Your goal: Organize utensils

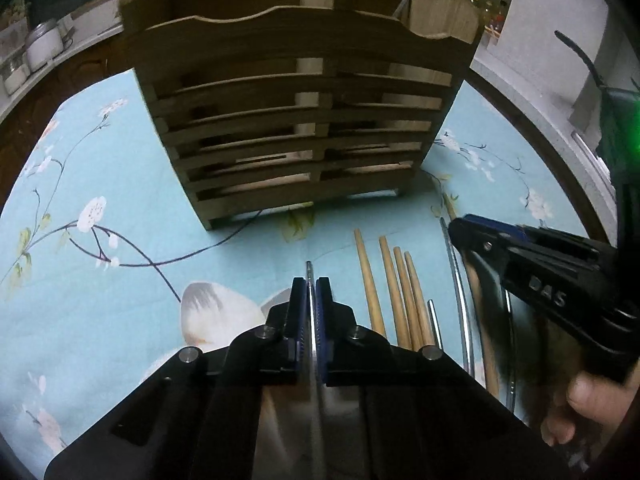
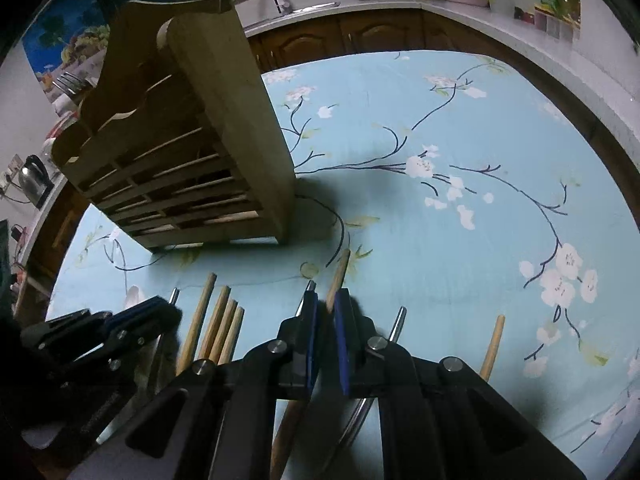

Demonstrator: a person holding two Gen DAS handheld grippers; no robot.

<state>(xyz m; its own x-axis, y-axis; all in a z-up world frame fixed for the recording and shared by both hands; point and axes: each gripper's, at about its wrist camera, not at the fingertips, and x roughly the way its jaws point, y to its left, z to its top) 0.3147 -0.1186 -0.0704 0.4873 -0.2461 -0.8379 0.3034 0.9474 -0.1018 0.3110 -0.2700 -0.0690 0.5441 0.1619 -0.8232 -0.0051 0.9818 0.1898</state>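
Left gripper [image 1: 311, 286] clamps metal handle [image 1: 309, 270] | right gripper [image 2: 325, 300] clamps wooden stick [image 2: 338, 280]

Utensil heads [image 2: 288, 432] hidden beneath right tool [image 2: 326, 300]

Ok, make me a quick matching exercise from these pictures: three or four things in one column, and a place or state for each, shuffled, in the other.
Things:
1. left gripper
2. right gripper
3. wooden rack
4. four wooden chopsticks

States:
A. stands upright on the tablecloth
B. shut on a thin metal handle
C. lie side by side, untouched
D. shut on a wooden handle

Pairs: 1-B, 2-D, 3-A, 4-C
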